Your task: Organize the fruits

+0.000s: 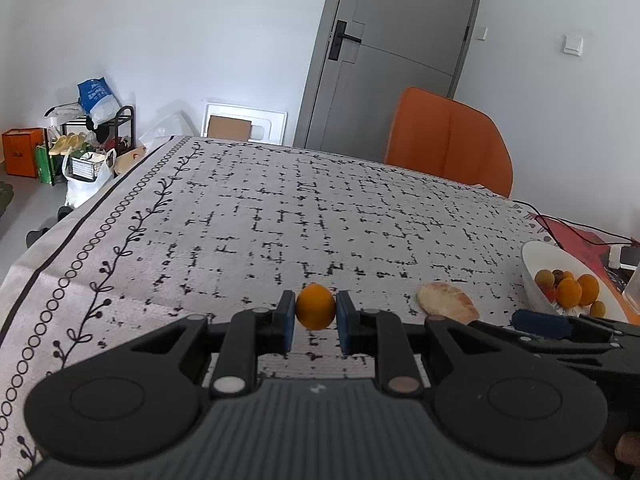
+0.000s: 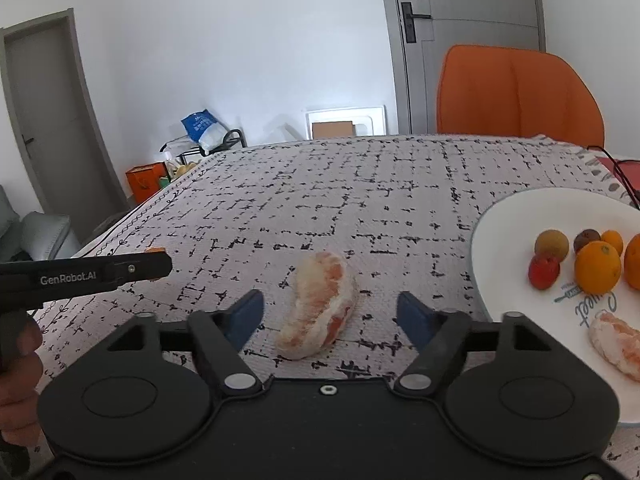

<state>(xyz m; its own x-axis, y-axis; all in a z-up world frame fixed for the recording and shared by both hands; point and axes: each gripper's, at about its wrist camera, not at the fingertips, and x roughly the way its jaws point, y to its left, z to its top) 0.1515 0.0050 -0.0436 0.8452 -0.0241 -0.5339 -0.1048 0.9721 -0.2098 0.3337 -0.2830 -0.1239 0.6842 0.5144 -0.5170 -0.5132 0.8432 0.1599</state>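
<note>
My left gripper (image 1: 315, 314) is shut on a small orange kumquat (image 1: 315, 306), held just above the patterned tablecloth. A peeled grapefruit segment (image 1: 447, 304) lies on the cloth to its right. In the right wrist view the same segment (image 2: 319, 305) lies between the open fingers of my right gripper (image 2: 330, 320), touching neither pad. A white plate (image 2: 504, 224) at the right holds several small fruits (image 2: 597, 266) and another peeled segment (image 2: 616, 348). The left gripper's side shows at the left of the right wrist view (image 2: 132, 270).
An orange chair (image 1: 448, 140) stands at the table's far side by a grey door (image 1: 384, 52). A red mat with cables (image 1: 580, 236) lies behind the plate. Bags and a shoe rack (image 1: 88, 140) stand on the floor at the left.
</note>
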